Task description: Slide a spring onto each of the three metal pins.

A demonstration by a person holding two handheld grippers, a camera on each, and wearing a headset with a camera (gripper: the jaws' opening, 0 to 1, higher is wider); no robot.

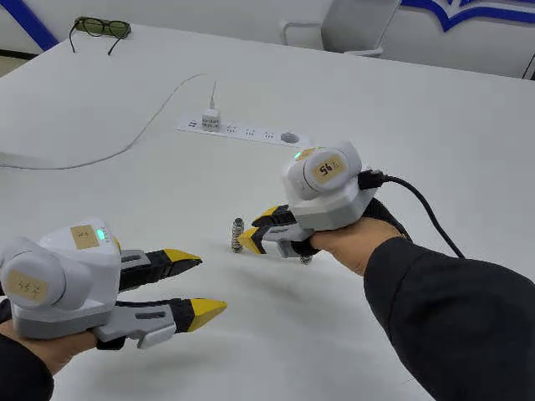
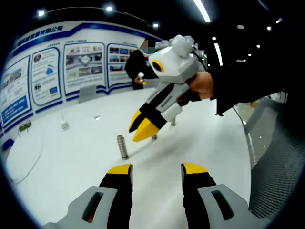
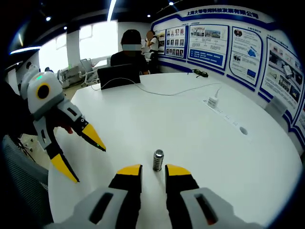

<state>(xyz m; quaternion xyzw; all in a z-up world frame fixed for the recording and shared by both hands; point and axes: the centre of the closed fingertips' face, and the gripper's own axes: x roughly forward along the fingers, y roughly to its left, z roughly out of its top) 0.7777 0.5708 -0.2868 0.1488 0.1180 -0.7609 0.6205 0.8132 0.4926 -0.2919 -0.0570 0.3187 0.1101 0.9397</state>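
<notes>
1. The right gripper (image 3: 153, 171) has its jaws parted by a narrow gap with nothing between them. The gap points straight at the coil ahead. A gap that slim suits so thin a part, so I judge the gripper is lined up on it on purpose.
2. Just past those tips and centred on the gap, a spring (image 3: 157, 160) stands upright on the white table (image 3: 205, 143). It looks just clear of the tips. It holds itself vertical, so I take it to be seated over a metal pin, though the coils hide the pin.
3. In the left gripper view, two more small upright pieces stand behind the right gripper's jaws, a nearer pin (image 2: 154, 137) and a farther pin (image 2: 172, 123). They are too small to tell whether either carries a spring, so only one of the three looks done.
4. The left gripper (image 2: 156, 169) has its jaws spread wide and empty. The spring stands ahead of them, towards the left jaw and well short of contact. It seems to be held back as a spare hand, leaving the right gripper room to work.
5. Far beyond both sets of jaws lie a power strip (image 1: 242, 131) with its cable (image 1: 134, 144) and a pair of glasses (image 1: 100, 27), all clear of the work.
</notes>
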